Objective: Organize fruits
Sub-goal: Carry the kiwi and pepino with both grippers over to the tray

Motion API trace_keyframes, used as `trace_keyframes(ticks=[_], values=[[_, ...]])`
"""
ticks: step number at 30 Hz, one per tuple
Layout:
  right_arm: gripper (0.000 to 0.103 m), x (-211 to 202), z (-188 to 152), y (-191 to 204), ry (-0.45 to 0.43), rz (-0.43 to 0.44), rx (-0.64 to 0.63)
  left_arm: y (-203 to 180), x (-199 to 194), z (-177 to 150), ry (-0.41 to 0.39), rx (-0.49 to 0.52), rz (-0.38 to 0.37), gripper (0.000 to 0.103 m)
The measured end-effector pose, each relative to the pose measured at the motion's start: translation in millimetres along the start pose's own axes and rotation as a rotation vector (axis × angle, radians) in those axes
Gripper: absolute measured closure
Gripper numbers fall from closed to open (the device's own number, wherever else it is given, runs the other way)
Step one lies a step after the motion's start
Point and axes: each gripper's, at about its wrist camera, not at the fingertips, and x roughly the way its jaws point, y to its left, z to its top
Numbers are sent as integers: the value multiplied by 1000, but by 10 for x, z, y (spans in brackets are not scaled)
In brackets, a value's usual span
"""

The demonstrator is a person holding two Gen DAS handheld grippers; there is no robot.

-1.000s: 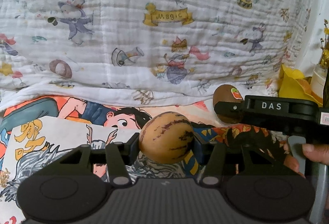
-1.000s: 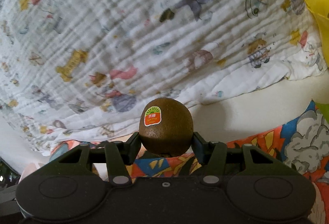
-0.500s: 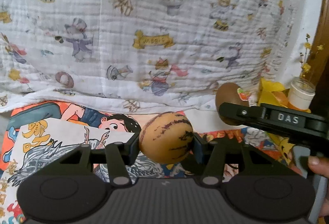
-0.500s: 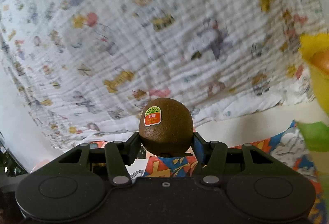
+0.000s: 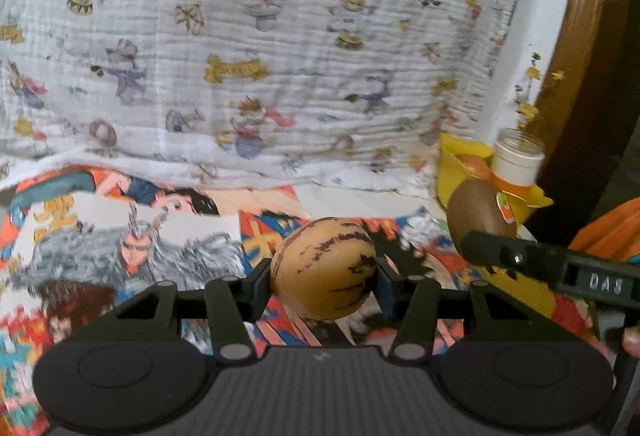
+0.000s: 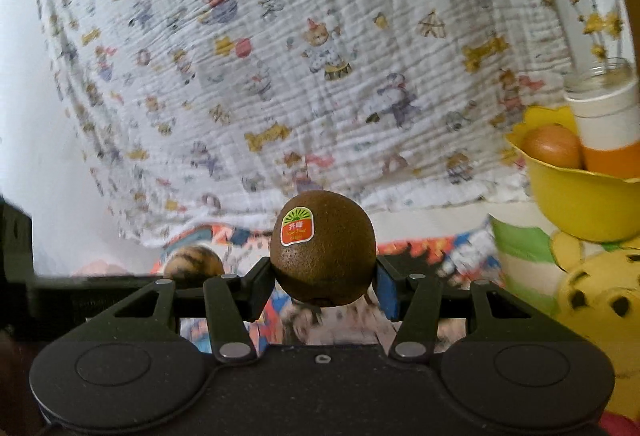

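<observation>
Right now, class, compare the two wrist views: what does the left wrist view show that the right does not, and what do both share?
Only the left view shows the right tongs from outside, with a fingertip on their handle. Only the right view shows the kiwi's sticker face-on and the yellow bear print. Both show the kiwi, the striped melon, the yellow bowl and the cartoon blanket.
</observation>
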Motion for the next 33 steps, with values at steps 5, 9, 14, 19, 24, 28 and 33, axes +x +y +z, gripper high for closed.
trace_keyframes(ticks=[5,9,14,19,24,28,33], values=[[48,-361,-227,-4,25,4,-50,-104,-230,-229,2,-13,-17,47],[48,-600,-403,32,45,14,-100,-172,-443,-411,2,-16,-16,47],[48,-762,-622,112,91,35,-159,-233,-660,-637,5,-30,-11,47],[48,-825,-836,181,123,62,-188,-225,-817,-889,19,-64,12,47],[48,-805,-992,185,152,65,-192,-197,-868,-1078,43,-89,38,47],[48,-754,-1059,140,188,49,-182,-245,-870,-1132,41,-71,59,47],[48,-711,-1096,110,216,44,-196,-297,-846,-1192,76,-56,75,47]])
